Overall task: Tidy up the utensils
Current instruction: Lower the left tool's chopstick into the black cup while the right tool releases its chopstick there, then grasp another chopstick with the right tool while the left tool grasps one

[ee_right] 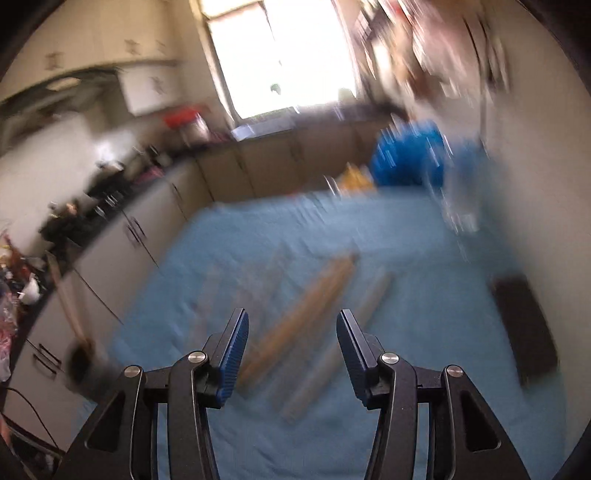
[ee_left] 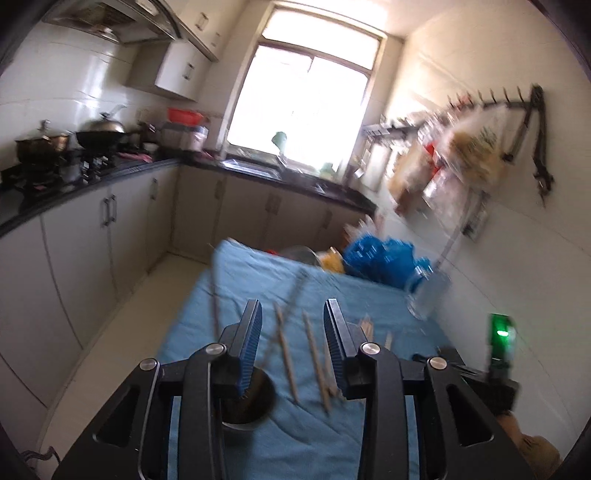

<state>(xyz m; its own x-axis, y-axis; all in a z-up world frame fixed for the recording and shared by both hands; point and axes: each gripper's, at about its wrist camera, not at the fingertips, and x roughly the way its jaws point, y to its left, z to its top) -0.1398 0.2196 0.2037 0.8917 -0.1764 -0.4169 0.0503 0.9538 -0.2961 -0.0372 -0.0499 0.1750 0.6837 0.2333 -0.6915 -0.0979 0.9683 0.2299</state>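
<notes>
Cup (ee_left: 248,400) sits low left on the blue cloth (ee_left: 236,295), just under the left gripper (ee_left: 292,321), jaws spread, empty. Chopsticks (ee_left: 286,360) lie lengthwise ahead, rightward. Right gripper (ee_right: 291,332), spread, empty, looks nearer the blurred wooden sticks (ee_right: 306,314).

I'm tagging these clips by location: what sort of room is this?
A home kitchen, most likely: a wok on a gas stove, a range hood above, and a sink under the window.
</notes>
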